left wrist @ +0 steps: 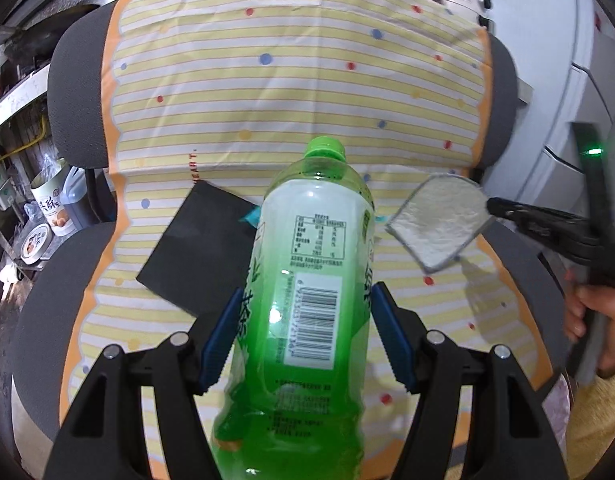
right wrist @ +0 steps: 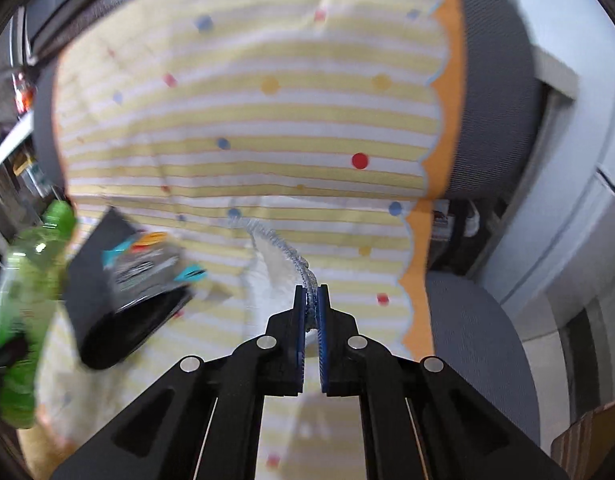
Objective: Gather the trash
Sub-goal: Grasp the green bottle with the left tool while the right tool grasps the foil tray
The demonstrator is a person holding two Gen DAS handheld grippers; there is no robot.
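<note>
Mid-pickup: our left claw (left wrist: 307, 344) clamps the green bottle (left wrist: 307, 280) at centre frame, right claw (right wrist: 312, 304) pinched tight on the white cloth pad (right wrist: 275, 268) — next we need a bin; black packet (left wrist: 195, 248) waits.

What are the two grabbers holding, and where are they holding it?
The left gripper holds the green bottle around its lower body. The right gripper pinches the white cloth pad by its grey stitched edge.

We see the right gripper (right wrist: 312, 294) pinching a white cloth pad with grey stitched edge (right wrist: 281, 264) above the yellow-striped dotted sheet (right wrist: 267, 128); a green plastic bottle (right wrist: 25, 280) at left.
</note>
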